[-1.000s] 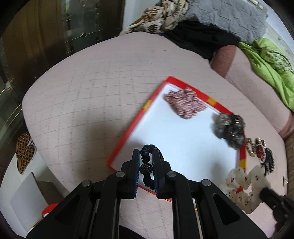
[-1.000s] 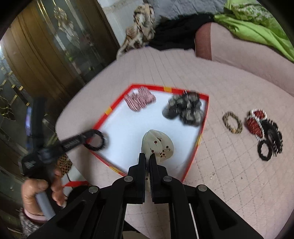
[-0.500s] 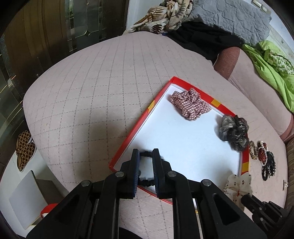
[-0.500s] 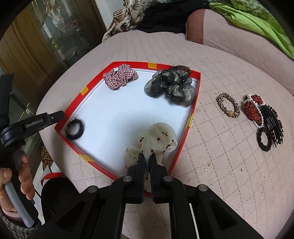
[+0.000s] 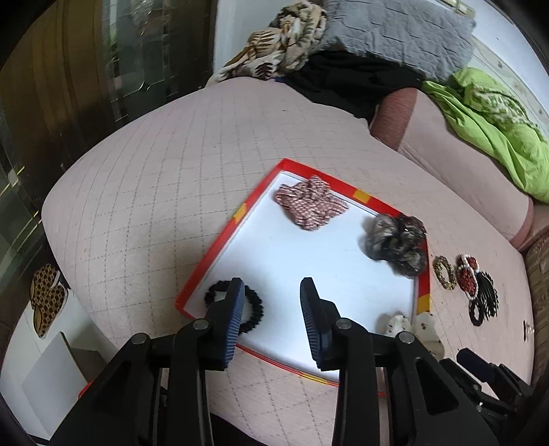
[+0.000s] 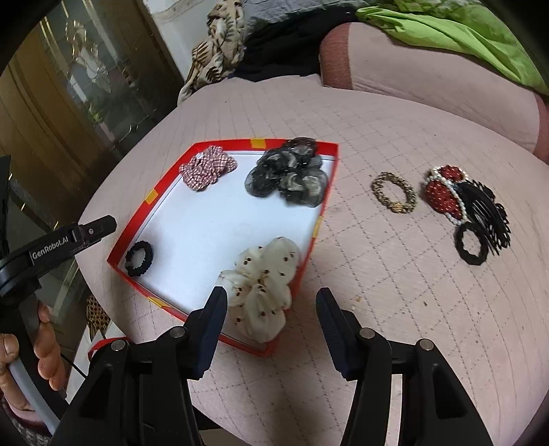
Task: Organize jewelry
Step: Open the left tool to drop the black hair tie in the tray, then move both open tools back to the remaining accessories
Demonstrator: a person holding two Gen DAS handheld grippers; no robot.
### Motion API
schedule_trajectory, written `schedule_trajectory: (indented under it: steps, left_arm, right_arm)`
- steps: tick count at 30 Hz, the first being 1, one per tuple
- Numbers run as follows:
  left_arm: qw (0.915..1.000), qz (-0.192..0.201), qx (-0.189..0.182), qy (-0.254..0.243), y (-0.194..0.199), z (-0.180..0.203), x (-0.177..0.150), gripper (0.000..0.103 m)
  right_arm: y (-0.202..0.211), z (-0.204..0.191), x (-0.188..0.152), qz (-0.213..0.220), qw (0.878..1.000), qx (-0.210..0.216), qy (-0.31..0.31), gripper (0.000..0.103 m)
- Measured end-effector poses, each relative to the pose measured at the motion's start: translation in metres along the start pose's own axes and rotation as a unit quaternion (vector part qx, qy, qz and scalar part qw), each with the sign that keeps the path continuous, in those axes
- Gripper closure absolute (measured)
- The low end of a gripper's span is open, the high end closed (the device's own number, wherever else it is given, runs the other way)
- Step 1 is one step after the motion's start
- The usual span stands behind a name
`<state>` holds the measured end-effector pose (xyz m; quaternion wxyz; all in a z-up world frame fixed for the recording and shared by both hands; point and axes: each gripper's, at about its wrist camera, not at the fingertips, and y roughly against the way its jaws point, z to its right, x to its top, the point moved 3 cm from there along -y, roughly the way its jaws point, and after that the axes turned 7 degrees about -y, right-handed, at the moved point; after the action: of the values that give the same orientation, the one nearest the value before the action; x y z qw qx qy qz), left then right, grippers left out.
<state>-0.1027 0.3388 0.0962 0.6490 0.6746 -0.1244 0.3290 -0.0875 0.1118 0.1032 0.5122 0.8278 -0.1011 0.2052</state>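
Observation:
A red-rimmed white tray [image 5: 219, 240] [image 6: 329, 192] lies on the pink quilted bed. In it are a black hair tie [image 5: 252, 308] [image 6: 139, 259] at the near left corner, a red checked scrunchie [image 5: 308, 204] [image 6: 207, 168], a grey-black scrunchie [image 5: 396, 245] [image 6: 288, 173] and a cream dotted scrunchie [image 6: 266, 288] [image 5: 398, 322] draped over the near right rim. My left gripper [image 5: 271, 291] is open above the hair tie. My right gripper [image 6: 271, 302] is open just behind the cream scrunchie.
On the quilt right of the tray lie a gold bead bracelet [image 6: 394, 192] [image 5: 444, 272], a red pearl-edged clip [image 6: 444, 195], a black comb [image 6: 487, 216] and a black hair tie [image 6: 471, 243]. Green cloth [image 5: 494, 127], a grey quilt [image 5: 394, 31] and dark clothes pile at the back.
My left gripper set the black hair tie in the tray's near left corner and opened. My right gripper opened and let the cream scrunchie drop on the tray's near right rim.

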Motion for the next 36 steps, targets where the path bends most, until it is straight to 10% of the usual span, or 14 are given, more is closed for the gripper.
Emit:
schedule_trajectory:
  steps: [36]
  left_arm:
    - [0.9808,-0.002,-0.01,-0.195,0.031,0.166,-0.029,0.063]
  right_arm:
    - [0.07,0.151,-0.008,0.075,0.99,-0.043,-0.116,0.043]
